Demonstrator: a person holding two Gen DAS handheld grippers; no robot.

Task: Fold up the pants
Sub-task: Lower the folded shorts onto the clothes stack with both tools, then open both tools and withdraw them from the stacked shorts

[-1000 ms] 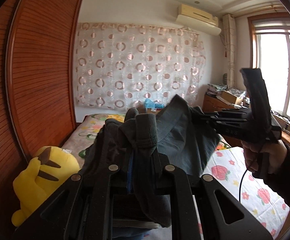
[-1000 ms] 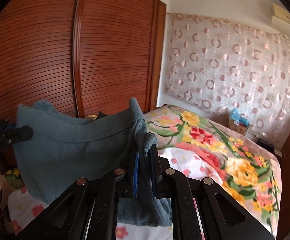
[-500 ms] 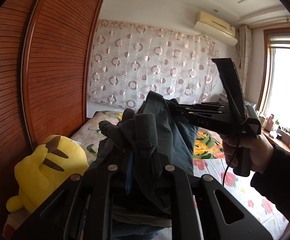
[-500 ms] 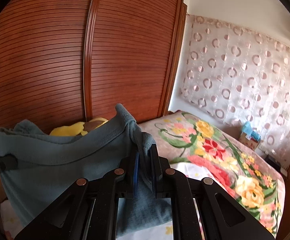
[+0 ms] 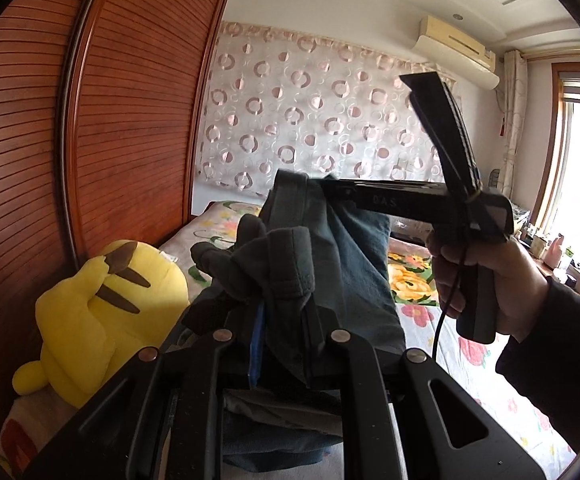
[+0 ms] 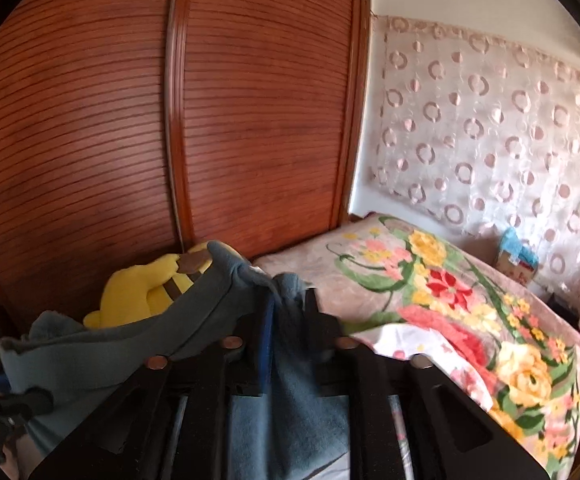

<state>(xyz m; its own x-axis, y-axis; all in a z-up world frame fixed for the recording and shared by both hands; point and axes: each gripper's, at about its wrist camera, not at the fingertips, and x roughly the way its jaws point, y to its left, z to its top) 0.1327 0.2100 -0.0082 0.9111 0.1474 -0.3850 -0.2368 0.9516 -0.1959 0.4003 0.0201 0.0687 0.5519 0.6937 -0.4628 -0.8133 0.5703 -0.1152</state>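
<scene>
Nearer now, right gripper (image 6: 288, 312) fingers opening around the pants (image 5: 330, 248); left gripper (image 5: 282, 320) pinches bunched cloth, tips hidden.

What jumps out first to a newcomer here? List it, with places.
The bunched grey-blue fabric pants fill the centre, clamped in the left gripper, while the right gripper is opening around another fold. A bright yellow plush toy sits low left against the reddish slatted wooden wardrobe. The flowered bedspread lies behind.
</scene>
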